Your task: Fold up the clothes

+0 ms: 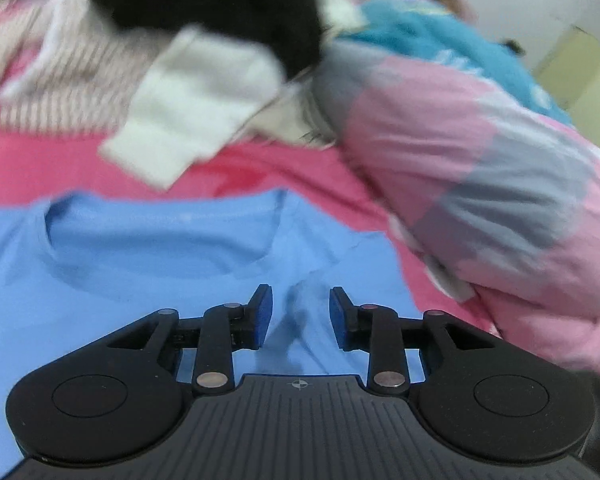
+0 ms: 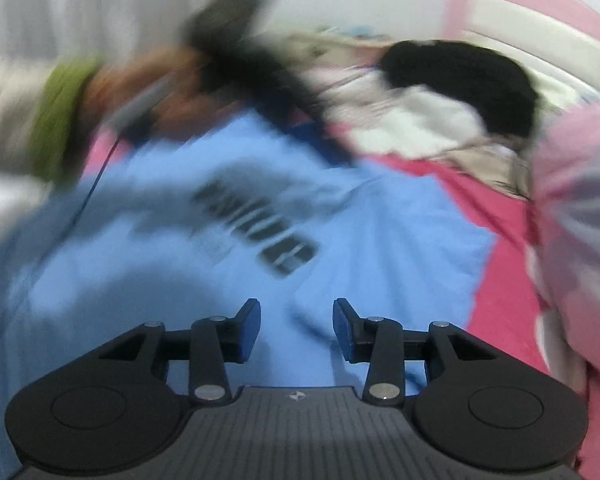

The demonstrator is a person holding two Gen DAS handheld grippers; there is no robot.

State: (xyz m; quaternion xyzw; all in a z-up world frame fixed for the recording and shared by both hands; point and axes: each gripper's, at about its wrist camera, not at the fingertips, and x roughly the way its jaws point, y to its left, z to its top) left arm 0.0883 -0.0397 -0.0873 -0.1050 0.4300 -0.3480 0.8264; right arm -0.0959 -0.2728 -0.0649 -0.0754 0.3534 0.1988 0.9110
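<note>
below, both grippers' hard blue-padded fingers [image 1: 264,314] stand spread over the soft, creased blue t-shirt [image 1: 140,256], pinching nothing.

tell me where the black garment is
The black garment lies at the top of the left wrist view, far across the pink bed, above the white cloth.

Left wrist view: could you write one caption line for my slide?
Open left gripper above a blue T-shirt on a pink bed, no cloth pinched.
</note>
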